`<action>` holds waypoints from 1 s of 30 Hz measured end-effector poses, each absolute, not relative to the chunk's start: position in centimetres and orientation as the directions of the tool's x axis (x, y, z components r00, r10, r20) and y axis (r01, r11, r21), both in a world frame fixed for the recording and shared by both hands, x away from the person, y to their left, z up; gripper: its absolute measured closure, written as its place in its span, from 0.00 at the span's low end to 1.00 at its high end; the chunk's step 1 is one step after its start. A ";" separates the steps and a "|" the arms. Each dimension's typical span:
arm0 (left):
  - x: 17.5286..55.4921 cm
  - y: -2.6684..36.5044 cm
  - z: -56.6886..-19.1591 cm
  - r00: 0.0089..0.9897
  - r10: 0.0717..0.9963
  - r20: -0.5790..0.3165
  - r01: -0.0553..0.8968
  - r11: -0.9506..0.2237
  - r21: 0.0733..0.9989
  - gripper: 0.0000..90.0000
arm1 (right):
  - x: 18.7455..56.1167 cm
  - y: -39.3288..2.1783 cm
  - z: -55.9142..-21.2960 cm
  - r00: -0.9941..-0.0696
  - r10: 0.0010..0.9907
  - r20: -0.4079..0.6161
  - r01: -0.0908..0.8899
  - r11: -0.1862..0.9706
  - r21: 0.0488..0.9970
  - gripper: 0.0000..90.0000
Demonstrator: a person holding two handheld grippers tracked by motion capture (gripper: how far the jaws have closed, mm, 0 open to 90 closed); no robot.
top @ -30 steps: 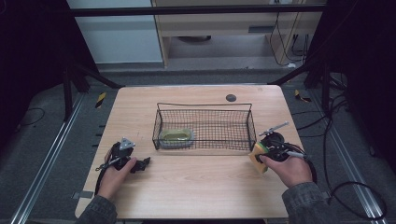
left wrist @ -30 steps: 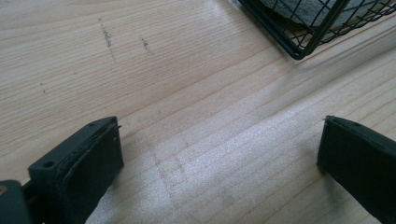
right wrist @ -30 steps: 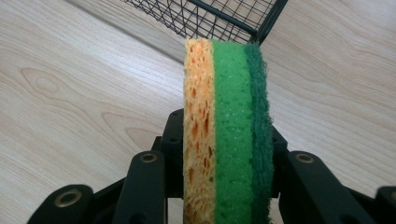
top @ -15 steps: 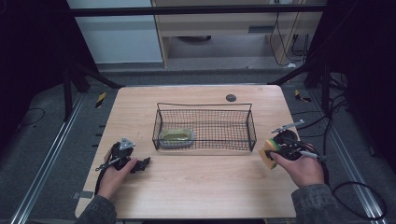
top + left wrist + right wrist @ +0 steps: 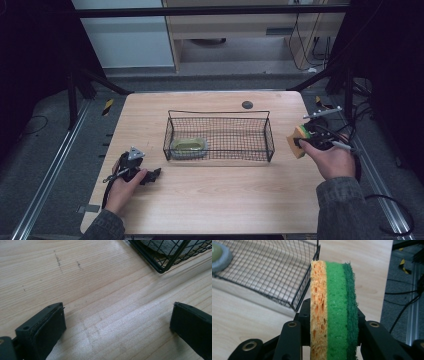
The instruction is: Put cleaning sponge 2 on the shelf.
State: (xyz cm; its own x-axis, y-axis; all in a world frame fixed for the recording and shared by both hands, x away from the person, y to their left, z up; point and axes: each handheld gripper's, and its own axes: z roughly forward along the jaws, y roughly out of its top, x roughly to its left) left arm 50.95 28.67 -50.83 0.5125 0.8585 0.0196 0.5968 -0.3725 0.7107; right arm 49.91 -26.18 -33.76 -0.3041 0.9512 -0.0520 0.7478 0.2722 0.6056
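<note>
Right of the wire basket [image 5: 220, 135], the right claw [image 5: 306, 140] clamps an upright sponge [image 5: 333, 310] layered orange, green, dark green.

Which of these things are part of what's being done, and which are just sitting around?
In use: the sponge, gripped in the right gripper; the wire basket beside it.

Lying about: the green dish in the basket, the dark disc, the left gripper.
</note>
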 end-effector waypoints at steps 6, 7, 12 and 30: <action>50.9 28.6 -50.8 0.510 0.860 0.018 0.597 -0.369 0.712 0.00 | 51.8 -24.5 -32.0 -0.329 0.938 -0.104 0.724 0.322 0.610 0.72; 50.9 28.6 -50.8 0.510 0.860 0.019 0.597 -0.369 0.712 0.00 | 52.0 -24.2 -31.7 -0.338 0.934 -0.117 0.718 0.336 0.610 0.72; 50.9 28.7 -50.8 0.509 0.861 0.020 0.597 -0.370 0.712 0.00 | 52.7 -22.7 -30.8 -0.369 0.917 -0.149 0.693 0.379 0.613 0.72; 50.9 28.6 -50.8 0.507 0.862 0.020 0.598 -0.368 0.712 0.00 | 55.3 -19.3 -29.7 -0.431 0.880 -0.201 0.638 0.455 0.621 0.72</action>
State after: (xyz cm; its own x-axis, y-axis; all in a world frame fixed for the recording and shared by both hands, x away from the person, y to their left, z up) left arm 50.88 28.63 -50.83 0.5065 0.8620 0.0199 0.5985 -0.3681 0.7115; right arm 55.26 -19.28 -29.65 -0.4310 0.8796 -0.2014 0.6381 0.4549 0.6212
